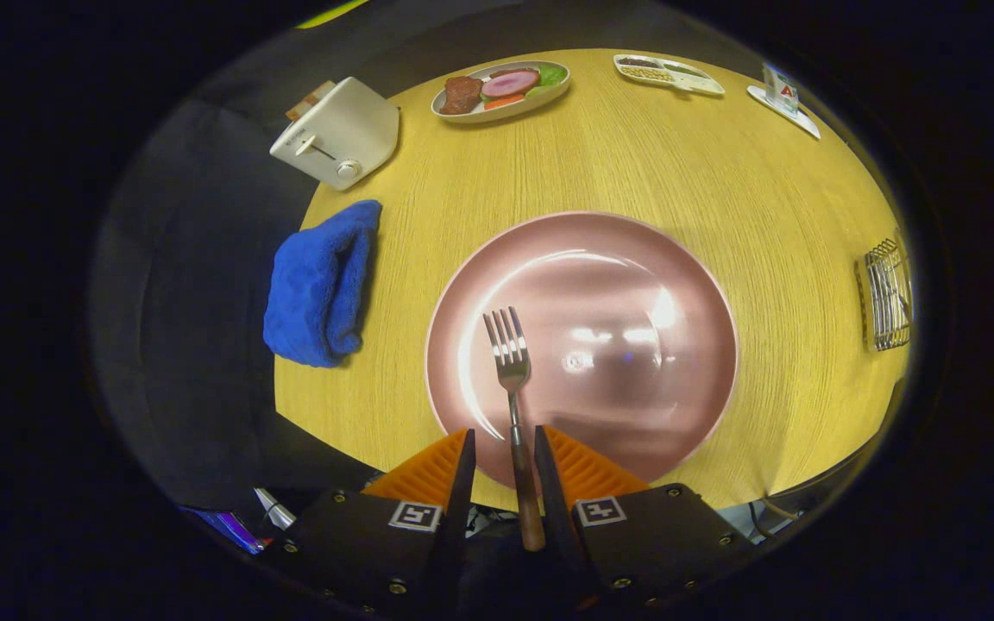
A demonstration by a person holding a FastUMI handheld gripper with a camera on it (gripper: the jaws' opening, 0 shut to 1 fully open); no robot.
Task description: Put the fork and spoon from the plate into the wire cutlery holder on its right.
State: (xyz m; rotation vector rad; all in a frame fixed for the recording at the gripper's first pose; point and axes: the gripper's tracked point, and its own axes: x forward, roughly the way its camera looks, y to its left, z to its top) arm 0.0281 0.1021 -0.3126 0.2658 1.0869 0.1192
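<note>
From the camera riding on the tongs (501, 448), the view looked down on a round, yellow wood-grain surface (747, 198). A large pink plate (635, 259) sat on it just ahead of the fingers, glossy with reflected light. A fork (510, 379) with a brown wooden handle lay with its tines pointing away over the plate, and its handle ran back between the two fingers. The tongs were narrowly parted around that handle; the right finger stood just beside it and a small gap showed on the left, so a firm pinch could not be confirmed. To the right of the plate, well apart from it near the surface's rim, stood the wire cutlery holder (885, 297). To the left of the plate, a folded blue cloth (320, 285) draped at the surface's edge. Beyond the cloth sat a white toaster (337, 134). Farther off lay an oval dish of food (501, 90), a small divided tray (670, 75), and a white card stand (782, 99).
</note>
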